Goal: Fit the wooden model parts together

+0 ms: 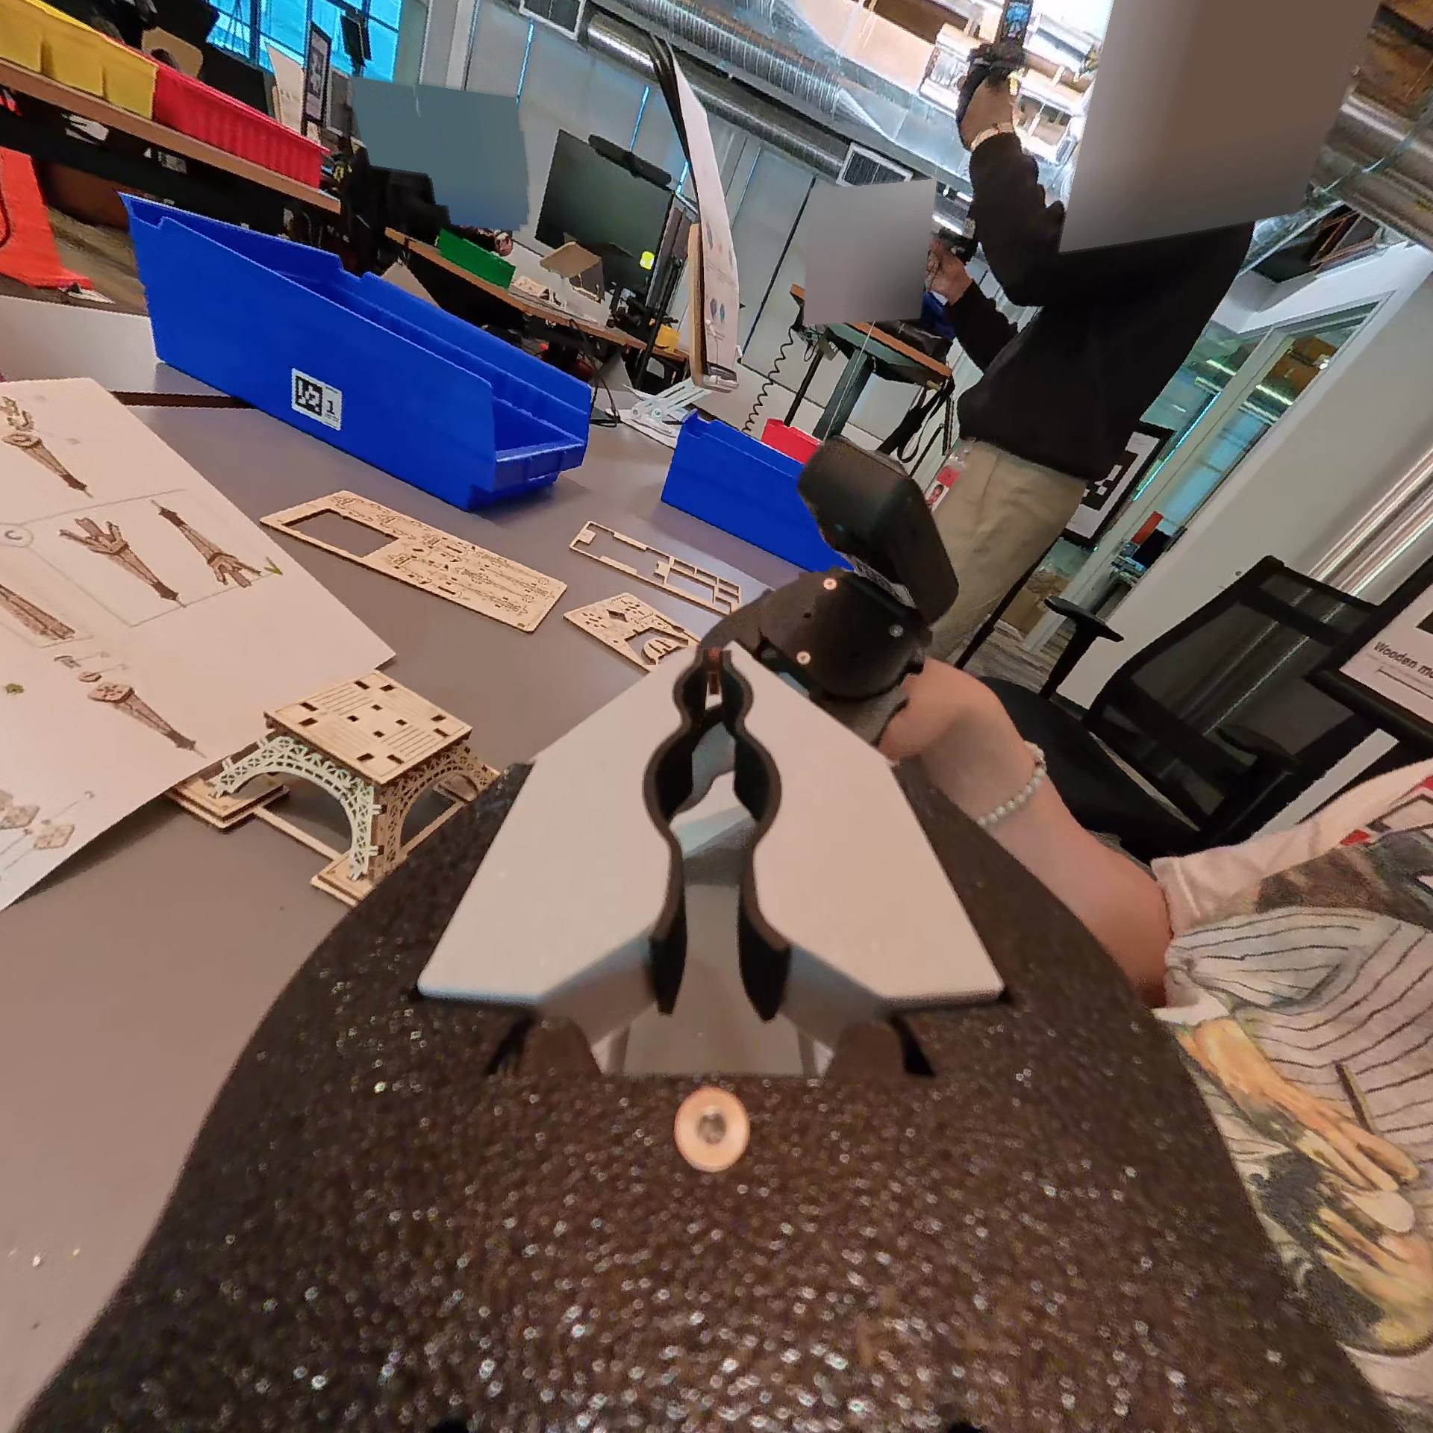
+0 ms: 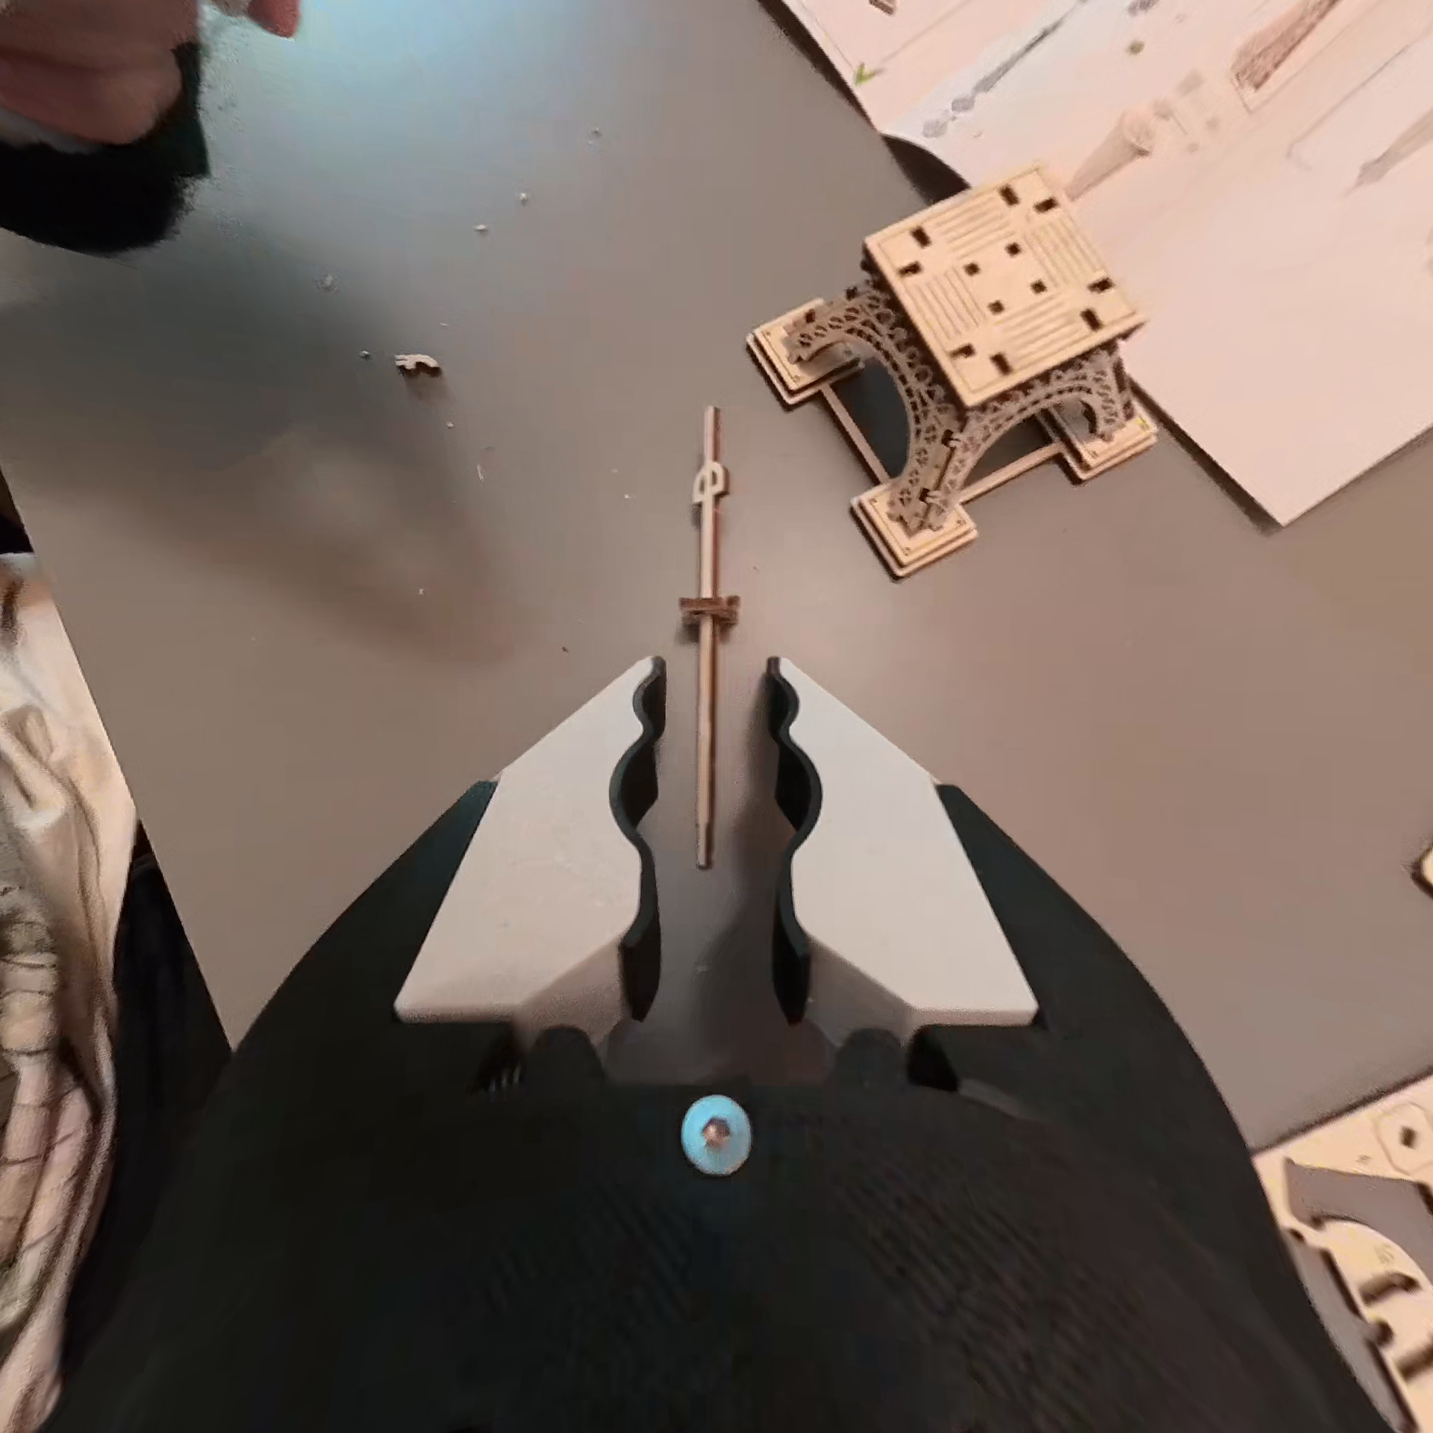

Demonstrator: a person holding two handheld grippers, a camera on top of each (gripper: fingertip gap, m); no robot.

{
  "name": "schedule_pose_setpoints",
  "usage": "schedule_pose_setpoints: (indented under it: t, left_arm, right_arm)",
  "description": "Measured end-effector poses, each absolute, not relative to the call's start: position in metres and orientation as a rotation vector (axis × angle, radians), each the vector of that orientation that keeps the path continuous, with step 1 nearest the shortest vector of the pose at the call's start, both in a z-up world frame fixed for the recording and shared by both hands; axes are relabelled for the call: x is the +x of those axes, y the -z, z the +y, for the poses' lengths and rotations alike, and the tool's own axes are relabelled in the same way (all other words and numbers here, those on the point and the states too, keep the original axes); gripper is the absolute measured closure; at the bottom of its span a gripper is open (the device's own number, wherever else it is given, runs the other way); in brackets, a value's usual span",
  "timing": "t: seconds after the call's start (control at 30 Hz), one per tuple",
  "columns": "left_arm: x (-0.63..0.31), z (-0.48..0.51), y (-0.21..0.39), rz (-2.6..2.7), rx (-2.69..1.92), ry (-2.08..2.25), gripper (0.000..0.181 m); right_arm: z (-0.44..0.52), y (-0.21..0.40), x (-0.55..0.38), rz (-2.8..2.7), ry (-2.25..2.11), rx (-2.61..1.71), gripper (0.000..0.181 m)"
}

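Note:
A thin wooden spire stick (image 2: pixel 707 698) with a small cross piece lies on the grey table (image 2: pixel 388 620), its near end between the fingers of my right gripper (image 2: pixel 717 671), which is open and just above it. The wooden tower base (image 2: pixel 969 364) stands to the right of the stick, and it also shows in the left wrist view (image 1: pixel 364 760). My left gripper (image 1: pixel 713 671) is raised and shut on a small brown wooden piece (image 1: pixel 709 676) at its tips. Beyond it in that view, the right gripper (image 1: pixel 853 612) is held in a hand.
An instruction sheet (image 1: pixel 139 605) lies left of the tower base. Cut-out wooden sheets (image 1: pixel 419 558) (image 1: pixel 659 562) and two blue bins (image 1: pixel 349 364) (image 1: pixel 744 496) sit farther back. Another wooden sheet (image 2: pixel 1357 1241) lies near right. A person stands behind the table, beside a black chair (image 1: pixel 1210 698).

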State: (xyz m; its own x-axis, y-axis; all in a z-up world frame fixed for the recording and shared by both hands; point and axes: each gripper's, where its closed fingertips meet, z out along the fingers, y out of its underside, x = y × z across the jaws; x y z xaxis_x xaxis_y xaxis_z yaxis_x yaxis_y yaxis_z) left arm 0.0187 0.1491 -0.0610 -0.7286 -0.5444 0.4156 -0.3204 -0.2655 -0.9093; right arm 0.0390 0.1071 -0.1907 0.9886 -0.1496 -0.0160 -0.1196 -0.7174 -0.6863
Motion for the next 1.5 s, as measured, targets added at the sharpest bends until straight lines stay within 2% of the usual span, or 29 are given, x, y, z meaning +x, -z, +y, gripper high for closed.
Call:
schedule_pose_setpoints:
  t: [0.03, 0.2, 0.37, 0.67, 0.77, 0.87, 1.0, 1.27, 1.5]
  left_arm:
    - [0.018, 0.15, 0.061, 1.799, -1.077, 2.127, 0.181]
    - [0.016, 0.152, 0.057, 1.787, -1.076, 2.179, 0.181]
    - [0.015, 0.154, 0.058, 1.785, -1.082, 2.199, 0.181]
    - [0.015, 0.157, 0.059, 1.783, -1.088, 2.215, 0.181]
    - [0.015, 0.156, 0.061, 1.794, -1.093, 2.225, 0.181]
    - [0.016, 0.156, 0.063, 1.794, -1.092, 2.205, 0.181]
    - [0.019, 0.165, 0.056, 1.708, -1.094, 2.206, 0.181]
    - [0.025, 0.162, 0.037, 1.531, -1.14, 2.28, 0.181]
    - [0.025, 0.154, 0.029, 1.527, -1.129, 2.239, 0.181]
  right_arm:
    - [0.105, 0.19, 0.041, 0.198, 0.037, -2.393, 0.158]
    - [0.114, 0.189, 0.027, 0.255, -0.308, -2.406, 0.153]
    - [0.118, 0.187, 0.03, 0.318, -0.523, -2.405, 0.158]
    - [0.114, 0.193, 0.032, 0.299, -0.612, -2.475, 0.18]
    - [0.117, 0.193, 0.027, 0.235, -0.615, -2.467, 0.181]
    - [0.122, 0.192, 0.027, 0.118, -0.516, -2.443, 0.181]
    - [0.135, 0.181, 0.052, 0.064, -0.114, -2.321, 0.181]
    - [0.151, 0.079, 0.059, -0.006, 0.744, -1.616, 0.181]
    - [0.146, 0.046, 0.045, 0.017, 0.97, -1.358, 0.181]
